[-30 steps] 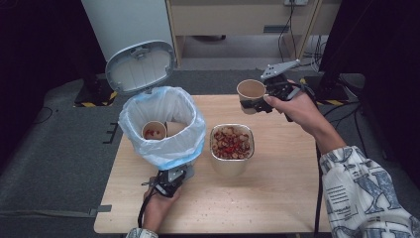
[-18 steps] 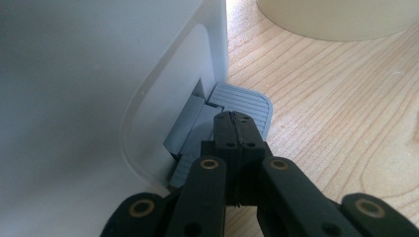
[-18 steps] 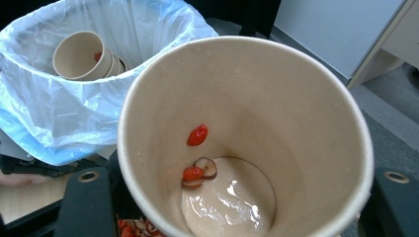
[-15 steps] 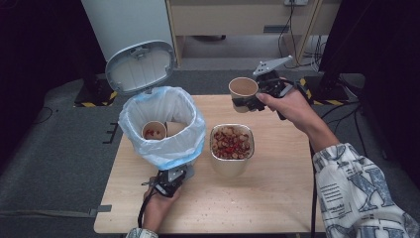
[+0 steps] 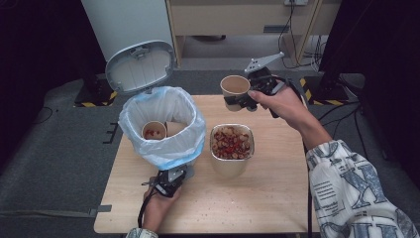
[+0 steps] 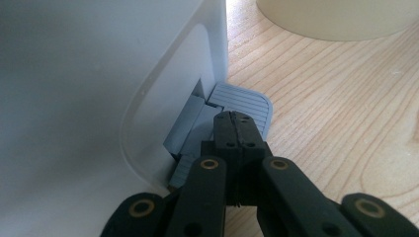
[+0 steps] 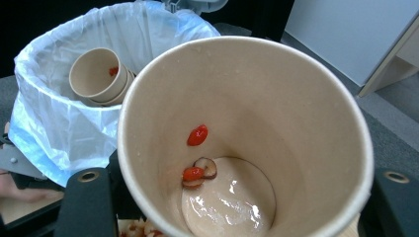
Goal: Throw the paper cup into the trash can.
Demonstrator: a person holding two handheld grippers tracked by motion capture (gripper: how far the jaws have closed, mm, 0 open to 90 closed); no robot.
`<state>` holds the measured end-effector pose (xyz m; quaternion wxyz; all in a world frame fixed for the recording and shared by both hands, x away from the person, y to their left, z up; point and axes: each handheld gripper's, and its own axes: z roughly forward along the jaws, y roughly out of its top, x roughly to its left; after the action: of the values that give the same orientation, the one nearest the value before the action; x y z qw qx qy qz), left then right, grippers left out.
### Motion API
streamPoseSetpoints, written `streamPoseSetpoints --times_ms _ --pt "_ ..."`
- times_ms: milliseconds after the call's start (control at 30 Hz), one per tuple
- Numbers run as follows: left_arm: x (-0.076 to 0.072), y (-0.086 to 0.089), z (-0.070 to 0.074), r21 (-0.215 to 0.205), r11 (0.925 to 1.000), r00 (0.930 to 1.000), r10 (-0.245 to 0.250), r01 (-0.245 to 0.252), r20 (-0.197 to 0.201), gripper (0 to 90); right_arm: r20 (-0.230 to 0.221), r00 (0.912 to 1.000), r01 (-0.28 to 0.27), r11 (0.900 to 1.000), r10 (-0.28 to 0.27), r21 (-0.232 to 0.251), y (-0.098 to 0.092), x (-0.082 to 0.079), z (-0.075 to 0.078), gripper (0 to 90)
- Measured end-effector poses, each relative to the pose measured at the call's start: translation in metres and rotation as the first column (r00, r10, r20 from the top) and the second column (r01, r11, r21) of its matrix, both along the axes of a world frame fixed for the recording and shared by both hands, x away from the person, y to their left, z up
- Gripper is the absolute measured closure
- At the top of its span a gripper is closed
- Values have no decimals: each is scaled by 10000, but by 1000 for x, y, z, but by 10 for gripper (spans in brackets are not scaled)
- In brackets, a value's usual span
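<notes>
Worktop (image 5: 277, 198), wooden. Bin (image 5: 163, 126), white liner, lid up, at the left edge; two used cups inside. Left tongs (image 5: 171, 181) clenched empty, tips pressed on the bin's grey pedal (image 6: 242, 106) at the near side. Right tongs (image 5: 237, 101) grasping a paper cup (image 5: 235, 87), upright, raised above the far edge; a few red scraps and a wet smear at its bottom. Food tub (image 5: 232, 144) at the centre. The bin mouth lay left of the held cup and nearer the person, so probably the cup's destination
</notes>
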<state>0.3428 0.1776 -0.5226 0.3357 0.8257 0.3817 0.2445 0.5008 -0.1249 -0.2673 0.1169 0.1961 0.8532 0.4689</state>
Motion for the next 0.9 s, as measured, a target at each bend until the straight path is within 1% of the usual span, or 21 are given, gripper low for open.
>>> streamPoseSetpoints --times_ms 333,500,800,900 --pt "0 0 0 14 10000 10000 -7 7 13 899 -62 9999 -152 9998 153 142 12 0 4 309" --pt "0 0 0 16 10000 10000 0 0 18 900 -68 9997 -247 9995 249 214 17 -1 9 310" --pt "0 0 0 13 10000 10000 4 -4 18 899 -128 9991 -397 9984 402 392 32 -3 19 309" --pt "0 0 0 -5 10000 10000 -10 10 15 899 -121 9990 -416 9978 423 509 36 -3 23 310"
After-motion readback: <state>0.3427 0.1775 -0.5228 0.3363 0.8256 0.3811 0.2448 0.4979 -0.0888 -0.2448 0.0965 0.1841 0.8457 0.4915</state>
